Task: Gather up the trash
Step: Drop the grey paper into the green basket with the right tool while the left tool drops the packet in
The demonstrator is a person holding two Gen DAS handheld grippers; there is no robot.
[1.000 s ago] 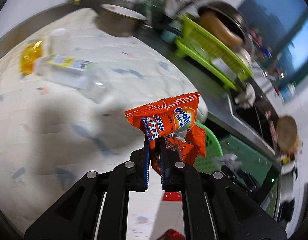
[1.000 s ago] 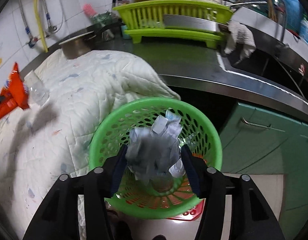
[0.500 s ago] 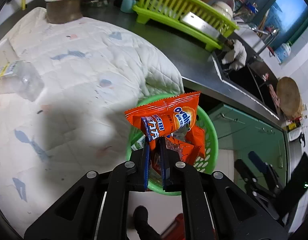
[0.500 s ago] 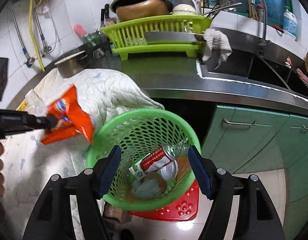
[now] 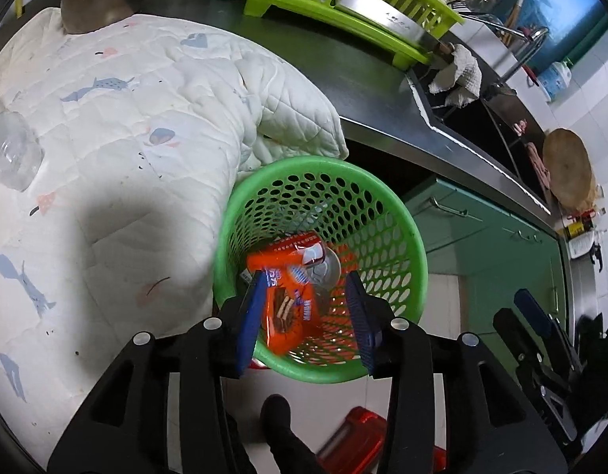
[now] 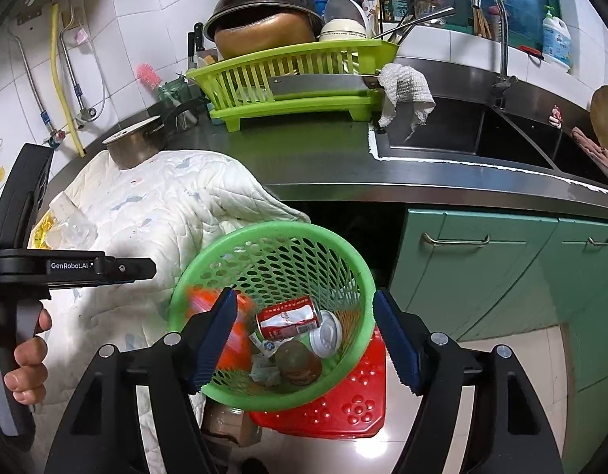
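One green basket [image 6: 367, 288], one red can [image 6: 288, 318], one orange wrapper [image 5: 286, 308] (blurred), one clear bottle [image 5: 11, 154]

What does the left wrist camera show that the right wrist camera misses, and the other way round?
Only the left wrist view shows the orange snack wrapper sharply, biscuit picture included, loose between the opening left tool. Only the right wrist view shows a hand and the tap. Both show the green basket, red can, quilt and dish rack.
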